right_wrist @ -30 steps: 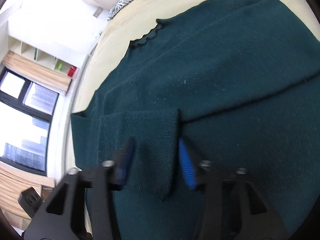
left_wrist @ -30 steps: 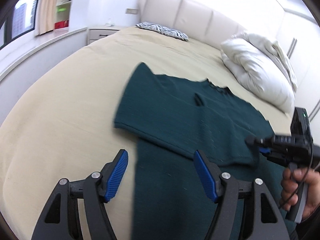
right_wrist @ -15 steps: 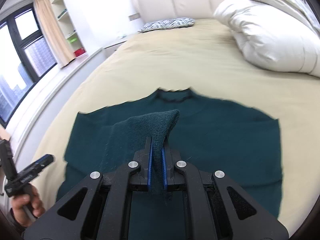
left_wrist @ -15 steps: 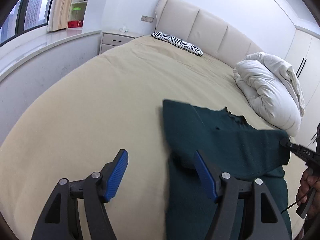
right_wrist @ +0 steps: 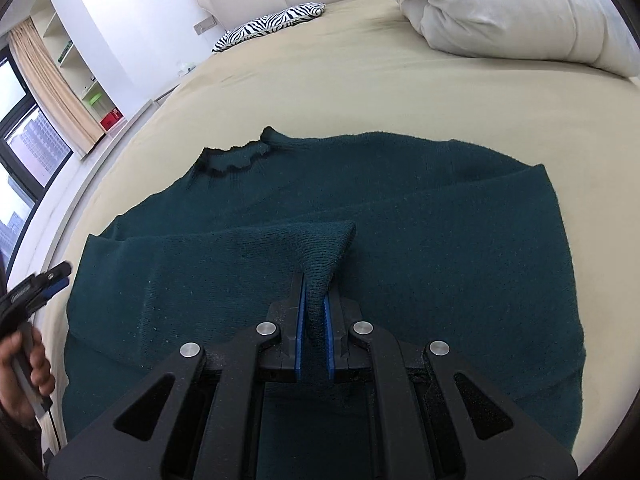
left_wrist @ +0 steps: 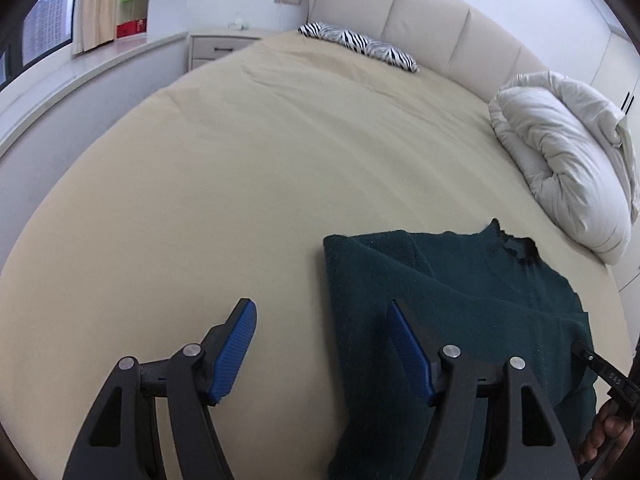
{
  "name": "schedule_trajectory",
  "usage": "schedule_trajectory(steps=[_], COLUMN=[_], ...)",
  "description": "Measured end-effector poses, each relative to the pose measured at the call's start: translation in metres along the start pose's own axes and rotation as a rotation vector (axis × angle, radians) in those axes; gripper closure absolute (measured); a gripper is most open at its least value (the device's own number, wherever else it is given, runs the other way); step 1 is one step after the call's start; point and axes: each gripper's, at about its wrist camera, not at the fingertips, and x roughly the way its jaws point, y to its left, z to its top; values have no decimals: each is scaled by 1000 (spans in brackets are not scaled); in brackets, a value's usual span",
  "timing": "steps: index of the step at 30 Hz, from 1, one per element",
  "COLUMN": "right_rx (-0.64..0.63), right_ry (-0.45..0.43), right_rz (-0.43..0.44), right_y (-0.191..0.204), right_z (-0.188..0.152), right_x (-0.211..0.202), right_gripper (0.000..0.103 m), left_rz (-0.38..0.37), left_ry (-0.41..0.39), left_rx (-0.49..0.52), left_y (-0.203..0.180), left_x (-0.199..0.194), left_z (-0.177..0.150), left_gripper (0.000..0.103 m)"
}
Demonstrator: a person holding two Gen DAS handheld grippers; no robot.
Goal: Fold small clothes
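Note:
A dark green sweater (right_wrist: 440,220) lies flat on the beige bed (left_wrist: 240,160), neck toward the headboard. My right gripper (right_wrist: 315,280) is shut on the cuff of its sleeve (right_wrist: 240,248), which is lifted and drawn across the body. My left gripper (left_wrist: 320,308) hovers over the sweater's (left_wrist: 460,300) left edge. Its jaws are closing, and the fabric edge lies below the gap with neither pad pressing on it. A hand (right_wrist: 28,360) holding the left gripper shows at the left of the right wrist view.
A bunched white duvet (left_wrist: 560,152) sits at the right of the bed and a zebra-print pillow (left_wrist: 360,44) lies by the padded headboard (left_wrist: 420,12). A nightstand (left_wrist: 220,44) and a window ledge (left_wrist: 80,76) run along the left.
The right gripper closed on the sleeve cuff and lifted it over the sweater's body. The left gripper slid left to the sweater's left edge.

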Motion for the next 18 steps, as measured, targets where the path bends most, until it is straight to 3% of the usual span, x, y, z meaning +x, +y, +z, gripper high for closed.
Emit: schedule_trajectory(steps=[1, 5, 7, 8, 15, 18], right_rx=[6, -11, -38, -44, -16, -23], right_ry=[0, -15, -18, -16, -34, -62], right_rz=[6, 21, 14, 9, -8, -19], right_y=[-2, 4, 9, 10, 5, 9], right_z=[1, 2, 1, 2, 5, 12], right_x=[0, -9, -10, -8, -7, -9], right_gripper=[96, 96, 96, 96, 96, 97], left_rz=[-6, -16, 0, 4, 1, 11], left_ry=[5, 63, 62, 58, -30, -26], left_rx=[0, 63, 98, 103, 103, 78], left_y=[-2, -17, -23, -23, -12, -7], left_x=[3, 25, 29, 29, 9, 20], left_z=[3, 8, 9, 11, 11, 6], left_gripper=[41, 74, 82, 93, 95, 95])
